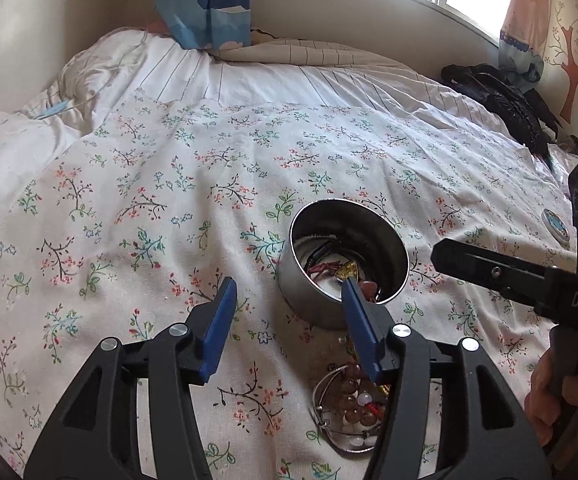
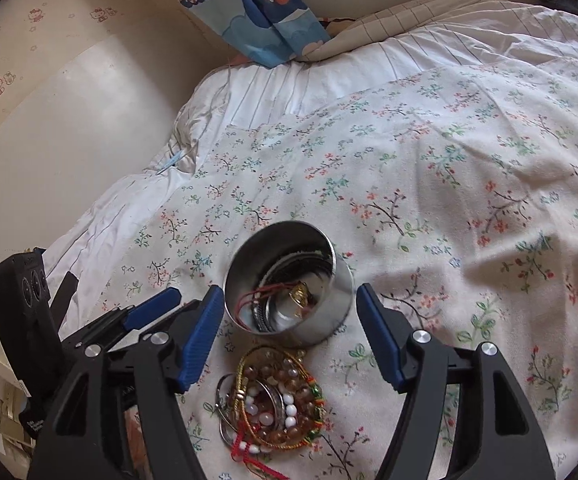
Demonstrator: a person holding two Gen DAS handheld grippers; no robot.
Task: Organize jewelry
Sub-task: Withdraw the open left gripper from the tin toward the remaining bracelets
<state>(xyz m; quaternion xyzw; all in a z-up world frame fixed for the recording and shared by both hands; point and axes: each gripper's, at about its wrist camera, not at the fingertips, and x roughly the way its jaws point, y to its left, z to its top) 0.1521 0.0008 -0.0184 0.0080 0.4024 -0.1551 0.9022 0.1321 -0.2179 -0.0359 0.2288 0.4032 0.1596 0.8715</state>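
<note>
A round silver tin [image 1: 391,248] stands open on the floral bedspread; it also shows in the right wrist view [image 2: 339,280]. Inside lie a red cord bracelet [image 2: 259,294], dark bangles and a gold charm [image 2: 301,294]. A pile of beaded bracelets and silver bangles [image 2: 273,402] lies on the bedspread just in front of the tin, partly hidden in the left wrist view [image 1: 347,408]. My left gripper [image 1: 287,282] is open and empty, its right fingertip [image 1: 349,292] over the tin's near rim. My right gripper [image 2: 289,300] is open and empty, straddling the tin above the pile.
A small round lid with a blue picture [image 1: 556,222] lies on the bed at the far right. A black garment [image 1: 505,108] lies at the bed's far right corner. A blue patterned curtain [image 2: 257,8] hangs at the head of the bed. A cream wall [image 2: 69,140] borders the bed's left side.
</note>
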